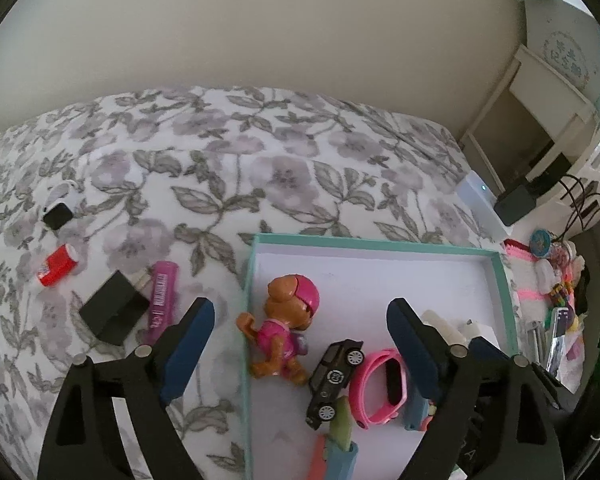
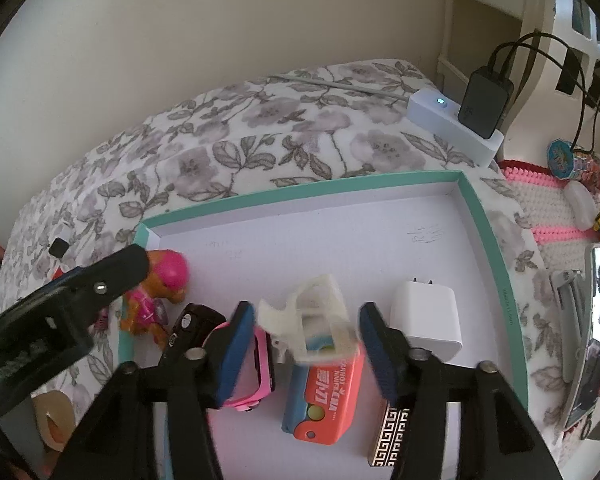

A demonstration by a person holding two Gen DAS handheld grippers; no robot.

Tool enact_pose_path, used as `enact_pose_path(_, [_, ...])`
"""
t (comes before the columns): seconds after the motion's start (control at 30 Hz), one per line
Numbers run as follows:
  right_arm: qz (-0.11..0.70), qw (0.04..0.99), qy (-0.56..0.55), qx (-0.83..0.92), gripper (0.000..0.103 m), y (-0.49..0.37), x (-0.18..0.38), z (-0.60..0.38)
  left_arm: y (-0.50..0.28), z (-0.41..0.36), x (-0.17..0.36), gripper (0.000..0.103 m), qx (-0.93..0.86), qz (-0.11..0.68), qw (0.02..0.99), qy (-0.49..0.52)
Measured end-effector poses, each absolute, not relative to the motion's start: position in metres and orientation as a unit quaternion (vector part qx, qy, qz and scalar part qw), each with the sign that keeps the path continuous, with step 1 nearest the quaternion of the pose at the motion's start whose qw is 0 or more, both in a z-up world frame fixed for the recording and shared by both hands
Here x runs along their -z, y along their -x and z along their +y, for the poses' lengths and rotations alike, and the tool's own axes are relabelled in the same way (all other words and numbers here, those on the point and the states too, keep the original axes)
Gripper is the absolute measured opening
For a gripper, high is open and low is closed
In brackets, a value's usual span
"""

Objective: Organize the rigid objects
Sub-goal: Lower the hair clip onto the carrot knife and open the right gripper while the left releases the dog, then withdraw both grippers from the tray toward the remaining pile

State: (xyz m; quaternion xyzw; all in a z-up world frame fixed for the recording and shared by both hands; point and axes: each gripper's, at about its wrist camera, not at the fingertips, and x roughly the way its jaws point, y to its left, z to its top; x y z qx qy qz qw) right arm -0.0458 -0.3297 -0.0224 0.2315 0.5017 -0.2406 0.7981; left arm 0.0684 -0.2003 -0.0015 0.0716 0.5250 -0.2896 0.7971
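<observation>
- The teal-rimmed tray [image 2: 496, 248] lies on the floral bedspread [image 1: 260, 152] and serves as the collection point; its far half is bare, its near half is filling up.
- Inside, along the near edge: the pup figure in a pink helmet [image 1: 284, 332] stands just inside the left wall, with the black toy car [image 1: 334, 380] and the pink watch band [image 1: 380, 384] beside it. These look deliberately grouped.
- Further right in the tray: the orange-and-blue carrot knife [image 2: 324, 392], a pale translucent plastic piece [image 2: 320, 316] resting on its far end, the white charger plug [image 2: 424, 320] and a black-and-gold patterned bar [image 2: 388, 436].
- Still outside, on the bedspread left of the tray: a red mini can [image 1: 58, 266], a black block [image 1: 114, 308], a magenta tube [image 1: 162, 300], and farther off a white-and-black gadget [image 1: 60, 208]. In my judgement these remain to be gathered.
- Left gripper [image 1: 300, 344]: fingers wide apart, holding nothing, straddling the tray's left wall above the pup.
- Right gripper [image 2: 308, 352]: fingers apart, empty, flanking the plastic piece without clear contact; whether it is being approached or let go cannot be told.
</observation>
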Motion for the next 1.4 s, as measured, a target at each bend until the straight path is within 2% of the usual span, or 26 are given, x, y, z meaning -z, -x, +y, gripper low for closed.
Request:
enact_pose_path(0.3, [0.502, 0.799, -0.229, 0.239, 0.071, 0.046, 0.022, -0.33, -0.075, -0.184, -0.004, 0.092, 0.26, 0.52, 0.81, -0.074])
enact_pose_path(0.47, [0.5, 0.801, -0.223, 0.241, 0.088, 0.045, 0.022, -0.328, -0.078, -0.175, -0.004, 0.093, 0.233, 0.516, 0.82, -0.085])
enact_pose_path(0.7, [0.5, 0.805, -0.212, 0.24, 0.092, 0.044, 0.023, -0.326, -0.084, -0.163, 0.001, 0.095, 0.194, 0.517, 0.827, -0.102])
enact_pose_path(0.77, [0.5, 0.805, -0.211, 0.239, 0.102, 0.043, 0.024, -0.325, -0.085, -0.16, 0.001, 0.095, 0.187, 0.518, 0.828, -0.102])
enact_pose_path(1.23, [0.503, 0.805, -0.204, 0.239, 0.103, 0.043, 0.024, -0.322, -0.111, -0.116, -0.009, 0.095, 0.128, 0.527, 0.835, -0.099])
enact_pose_path(1.4, [0.488, 0.82, -0.198, 0.225, 0.103, 0.037, 0.008, -0.308, -0.117, -0.099, -0.02, 0.095, 0.114, 0.525, 0.84, -0.083])
